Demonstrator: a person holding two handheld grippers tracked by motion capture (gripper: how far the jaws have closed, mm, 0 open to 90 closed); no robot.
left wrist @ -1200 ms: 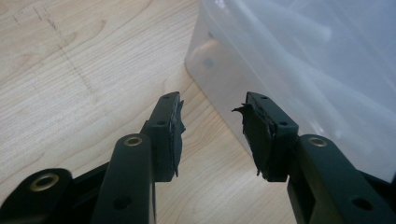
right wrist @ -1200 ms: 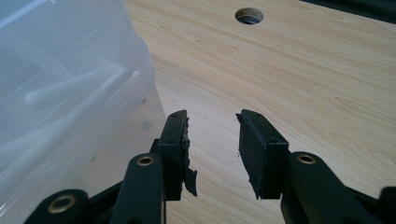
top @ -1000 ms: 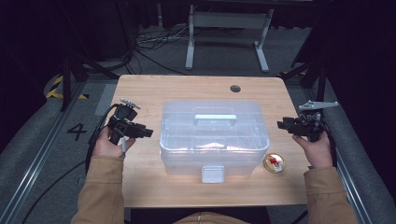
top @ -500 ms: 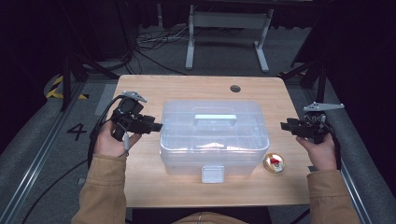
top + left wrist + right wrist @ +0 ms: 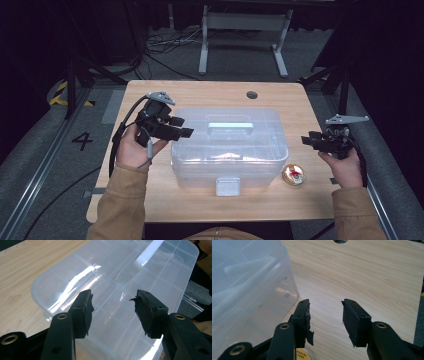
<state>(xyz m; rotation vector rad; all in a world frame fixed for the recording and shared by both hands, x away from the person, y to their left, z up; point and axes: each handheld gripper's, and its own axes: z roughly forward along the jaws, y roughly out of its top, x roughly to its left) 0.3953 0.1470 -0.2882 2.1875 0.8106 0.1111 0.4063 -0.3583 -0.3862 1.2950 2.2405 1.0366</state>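
Organizer box (image 5: pixel 229 148): clear plastic, lid closed, centre of the high view on the wooden tabletop (image 5: pixel 210 95); inner dividers visible through the lid in the left gripper view (image 5: pixel 120 285).
Handle (image 5: pixel 230 126): pale bar lying flat along the lid's middle.
Latch (image 5: pixel 227 186): white tab on the box's near wall, lower centre of the frame.
Left gripper (image 5: pixel 184 127): held in the left hand (image 5: pixel 131 147) at centre left of the frame, tips over the box's left edge. Fingers (image 5: pixel 84 311) spread apart, nothing between them; contact with the lid cannot be judged.
Right gripper (image 5: pixel 306 140): held in the right hand (image 5: pixel 345 167) at the right of the frame, near the box's right wall but apart from it. Fingers (image 5: pixel 303 317) spread apart and empty, bare wood between them.
Round tin (image 5: pixel 293 173): gold with a red and white face, on the tabletop just beside the box's near right corner; its rim shows at the bottom edge of the right gripper view (image 5: pixel 302 354).
Tabletop hole (image 5: pixel 252 95): dark round opening, upper centre right of the tabletop.
Floor (image 5: pixel 165 42): cables and a grey metal stand (image 5: pixel 243 25) at the top of the frame.
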